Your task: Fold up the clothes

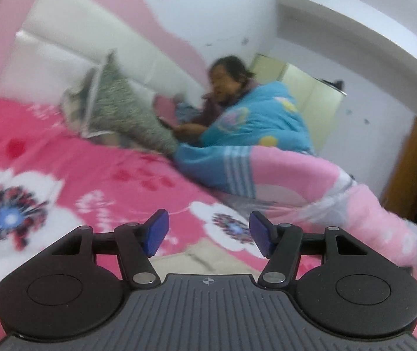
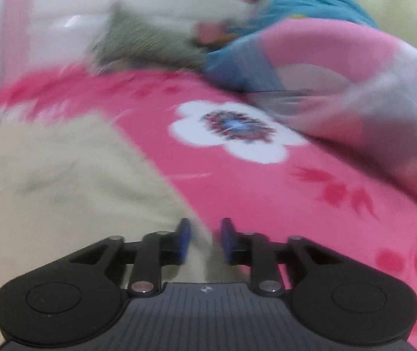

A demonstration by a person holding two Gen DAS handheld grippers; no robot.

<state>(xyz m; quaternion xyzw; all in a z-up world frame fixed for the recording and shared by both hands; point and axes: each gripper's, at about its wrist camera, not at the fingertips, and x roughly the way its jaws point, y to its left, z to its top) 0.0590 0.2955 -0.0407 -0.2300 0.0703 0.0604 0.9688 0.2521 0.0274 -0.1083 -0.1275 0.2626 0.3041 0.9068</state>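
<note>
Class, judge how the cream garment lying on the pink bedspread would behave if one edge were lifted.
The cream garment lies creased and slack on the pink bedspread, so it would probably droop rather than hold shape. It looks thin, so likely light. Blur hides its texture, so whether it slips is unclear.

Pink floral bed (image 2: pixel 237 193); beige garment (image 2: pixel 62 181); grey pillow (image 1: pixel 123 111); quilt (image 1: pixel 281 169).

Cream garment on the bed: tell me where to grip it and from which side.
Probably grip the cream garment at its right edge, where it meets the pink bedspread. Come from above; the right claw stands open astride that edge.
</note>
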